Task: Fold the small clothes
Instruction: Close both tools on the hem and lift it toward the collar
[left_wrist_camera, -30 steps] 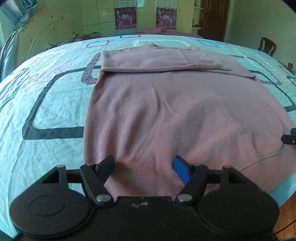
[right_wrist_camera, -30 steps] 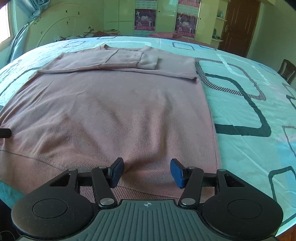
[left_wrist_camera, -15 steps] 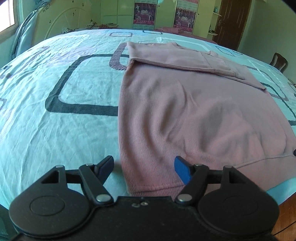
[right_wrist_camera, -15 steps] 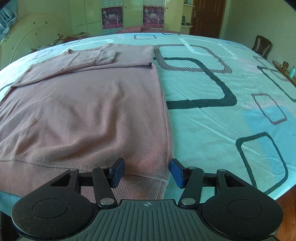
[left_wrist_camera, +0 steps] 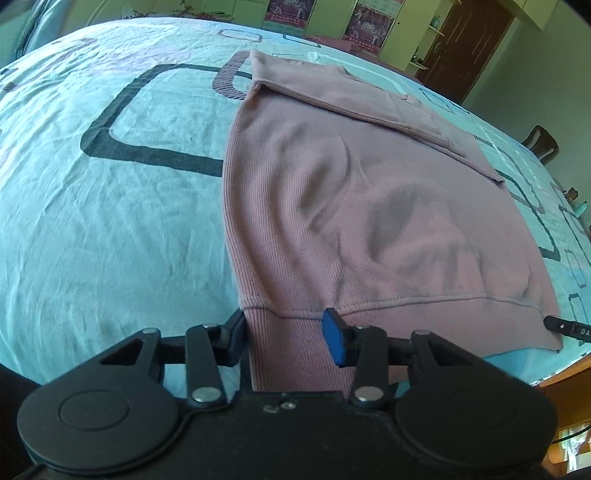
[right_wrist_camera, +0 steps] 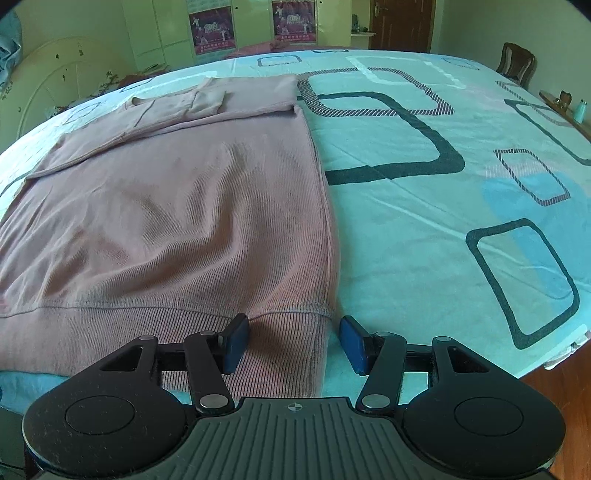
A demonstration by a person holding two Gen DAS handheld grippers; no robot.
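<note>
Pink sweater [left_wrist_camera: 369,206] hem corners between both wide-open claws [left_wrist_camera: 284,336] [right_wrist_camera: 293,343].

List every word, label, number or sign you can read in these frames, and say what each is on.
"DA", cut off by the frame edge: on the right gripper's finger in the left wrist view.
Posters on the far cupboards: printed text too small and blurred to read.
Pink sweater, bedsheet and gripper bodies: no lettering; only a crosshair mark.
</note>
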